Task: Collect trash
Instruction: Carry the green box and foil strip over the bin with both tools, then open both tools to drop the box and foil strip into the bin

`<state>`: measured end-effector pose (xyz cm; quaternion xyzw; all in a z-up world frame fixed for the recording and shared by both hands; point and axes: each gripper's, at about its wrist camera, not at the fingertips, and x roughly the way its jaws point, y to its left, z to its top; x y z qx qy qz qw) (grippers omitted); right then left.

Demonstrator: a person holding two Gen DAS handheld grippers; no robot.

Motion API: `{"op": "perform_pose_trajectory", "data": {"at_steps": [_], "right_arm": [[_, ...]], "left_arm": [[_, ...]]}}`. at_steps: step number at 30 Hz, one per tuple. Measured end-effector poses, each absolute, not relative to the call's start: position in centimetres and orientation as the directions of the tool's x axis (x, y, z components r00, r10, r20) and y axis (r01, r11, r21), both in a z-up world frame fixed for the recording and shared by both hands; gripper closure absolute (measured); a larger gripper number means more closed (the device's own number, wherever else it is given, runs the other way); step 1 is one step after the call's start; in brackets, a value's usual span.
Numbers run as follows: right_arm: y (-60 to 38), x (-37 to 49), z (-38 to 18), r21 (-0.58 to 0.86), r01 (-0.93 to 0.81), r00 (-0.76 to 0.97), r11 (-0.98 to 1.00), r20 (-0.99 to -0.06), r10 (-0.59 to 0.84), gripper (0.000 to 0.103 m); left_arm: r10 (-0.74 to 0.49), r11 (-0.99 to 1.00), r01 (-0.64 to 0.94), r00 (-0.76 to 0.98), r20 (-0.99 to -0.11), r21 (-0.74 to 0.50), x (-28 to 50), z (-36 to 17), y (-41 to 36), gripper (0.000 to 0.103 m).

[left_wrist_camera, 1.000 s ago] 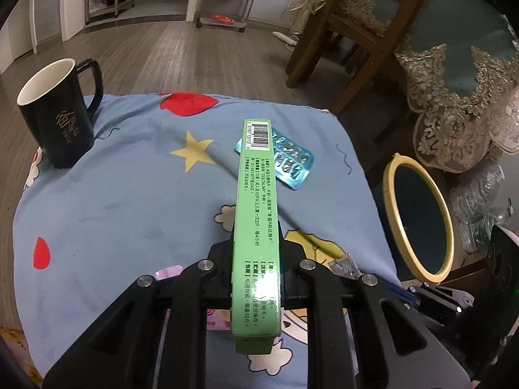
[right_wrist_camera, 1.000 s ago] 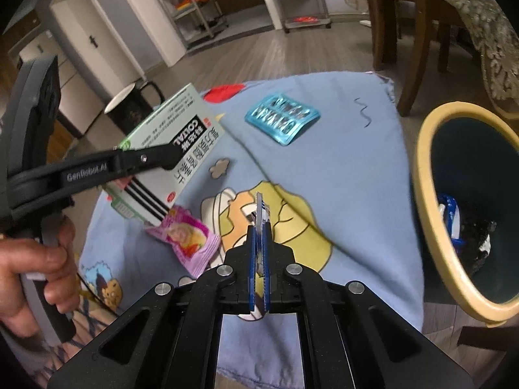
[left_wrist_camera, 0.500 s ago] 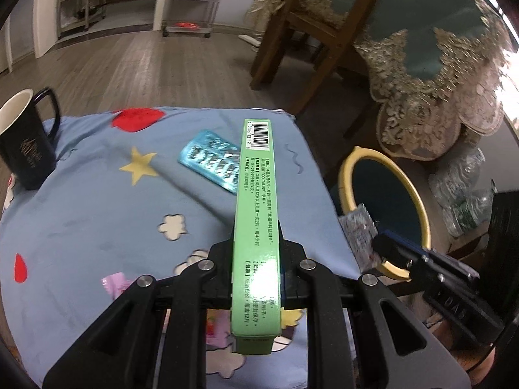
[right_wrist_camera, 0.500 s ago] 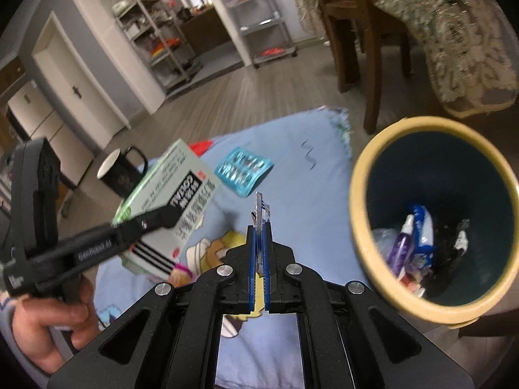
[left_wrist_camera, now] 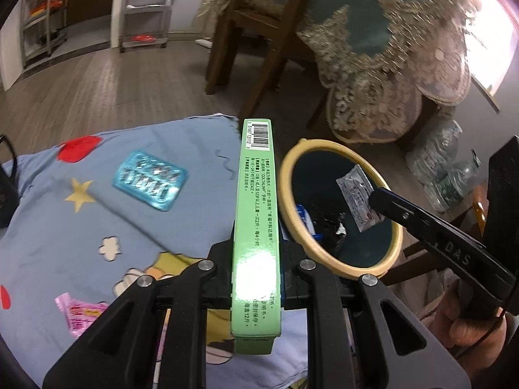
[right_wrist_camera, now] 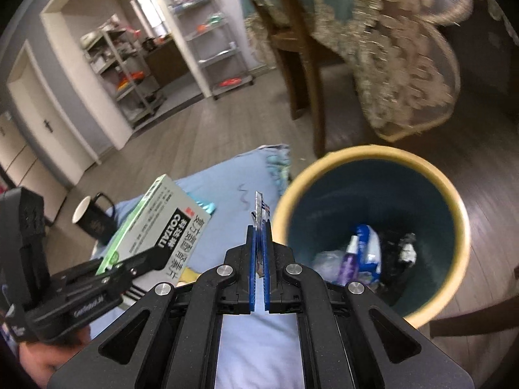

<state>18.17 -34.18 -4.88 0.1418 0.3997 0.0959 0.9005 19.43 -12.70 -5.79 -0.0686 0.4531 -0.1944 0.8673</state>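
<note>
My left gripper (left_wrist_camera: 258, 259) is shut on a long green medicine box (left_wrist_camera: 258, 214), held above the blue cartoon cloth (left_wrist_camera: 97, 227) beside the bin. The box also shows in the right wrist view (right_wrist_camera: 162, 223). My right gripper (right_wrist_camera: 259, 227) is shut on a thin silver sachet (right_wrist_camera: 259, 209), seen edge-on there; in the left wrist view the sachet (left_wrist_camera: 356, 194) hangs over the mouth of the yellow-rimmed teal bin (left_wrist_camera: 394, 227). The bin (right_wrist_camera: 460, 214) holds several pieces of trash. A blue blister pack (left_wrist_camera: 149, 183) and a pink wrapper (left_wrist_camera: 81, 314) lie on the cloth.
A black mug (right_wrist_camera: 94, 220) stands at the cloth's far left. A wooden chair (left_wrist_camera: 256, 32) and a lace-draped table (left_wrist_camera: 389, 48) stand behind the bin. Plastic bottles (left_wrist_camera: 444, 165) lie on the floor to the right. Shelving (right_wrist_camera: 207, 48) stands far back.
Both grippers have swung right towards the bin. The sachet in my right gripper has gone from beside the bin's rim to over its mouth. The green box has come alongside the rim.
</note>
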Motion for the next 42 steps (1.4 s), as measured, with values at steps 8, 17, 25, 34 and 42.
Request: {"op": "perform_pose_trajectory", "data": {"at_steps": [8, 17, 25, 34, 42], "right_arm": [[-37.6, 18.2, -6.1, 0.366, 0.05, 0.663, 0.929, -0.708, 0.243, 0.098], [-40.1, 18.1, -7.8, 0.407, 0.176, 0.642, 0.896, -0.738, 0.209, 0.098], [-41.4, 18.2, -10.4, 0.433, 0.273, 0.588, 0.859, -0.782, 0.207, 0.098], [-42.0, 18.0, -11.3, 0.444, 0.316, 0.566, 0.838, -0.797, 0.209, 0.098], [-42.5, 18.3, -11.8, 0.451, 0.334, 0.56, 0.828, -0.801, 0.21, 0.098]], "left_arm": [[-0.452, 0.882, 0.359, 0.462, -0.763, -0.306, 20.1, -6.3, -17.0, 0.086], [-0.516, 0.839, 0.405, 0.381, -0.767, -0.364, 21.5, -7.5, -21.1, 0.086], [-0.552, 0.819, 0.388, 0.327, -0.767, -0.424, 22.8, -9.1, -22.6, 0.086], [-0.586, 0.8, 0.382, 0.334, -0.738, -0.462, 22.9, -8.7, -22.2, 0.044], [-0.571, 0.812, 0.377, 0.357, -0.739, -0.445, 22.6, -8.0, -20.9, 0.035]]}}
